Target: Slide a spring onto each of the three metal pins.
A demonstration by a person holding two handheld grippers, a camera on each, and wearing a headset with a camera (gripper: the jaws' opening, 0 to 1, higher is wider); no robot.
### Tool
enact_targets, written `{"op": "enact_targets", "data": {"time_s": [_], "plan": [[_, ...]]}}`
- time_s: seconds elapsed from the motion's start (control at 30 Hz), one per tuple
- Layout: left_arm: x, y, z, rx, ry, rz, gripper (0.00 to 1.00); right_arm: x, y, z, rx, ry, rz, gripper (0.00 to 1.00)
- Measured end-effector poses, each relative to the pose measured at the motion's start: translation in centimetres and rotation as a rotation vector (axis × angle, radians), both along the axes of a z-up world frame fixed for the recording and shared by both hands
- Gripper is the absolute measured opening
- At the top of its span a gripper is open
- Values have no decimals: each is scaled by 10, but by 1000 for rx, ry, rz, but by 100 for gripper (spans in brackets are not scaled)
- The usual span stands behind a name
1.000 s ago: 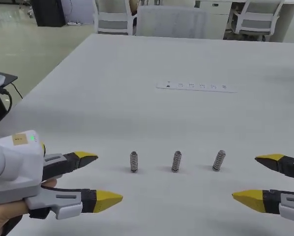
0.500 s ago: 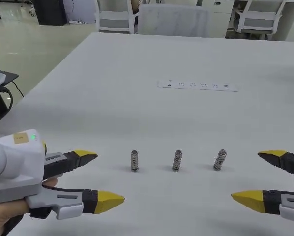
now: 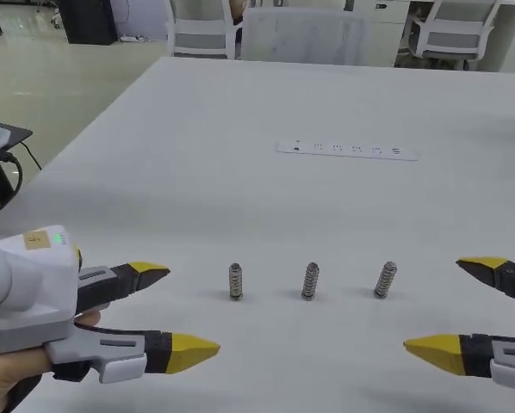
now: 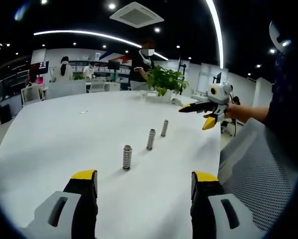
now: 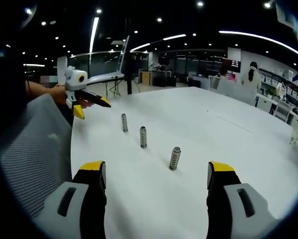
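I see 3 springs upright in a row on the table, between my left gripper and right gripper, both wide open and empty.

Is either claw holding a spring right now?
No, the left claw and right claw are both open and empty, and the three springs stand on the table between them.

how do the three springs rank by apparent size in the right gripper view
1. nearest spring
2. middle spring
3. farthest spring
This order only follows nearness to the camera; in the head view all three look alike.
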State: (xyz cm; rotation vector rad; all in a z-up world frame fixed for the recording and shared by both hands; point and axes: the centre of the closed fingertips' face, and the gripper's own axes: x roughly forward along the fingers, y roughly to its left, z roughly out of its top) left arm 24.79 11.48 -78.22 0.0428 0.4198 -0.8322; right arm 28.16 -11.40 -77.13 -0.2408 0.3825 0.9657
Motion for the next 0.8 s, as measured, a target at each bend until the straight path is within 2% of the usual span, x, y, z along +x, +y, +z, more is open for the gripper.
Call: {"op": "enact_targets", "data": {"time_s": [0.8], "plan": [[-1,0,0,-3,5,6,75,-2,2,1,-9,3,10,84]]}}
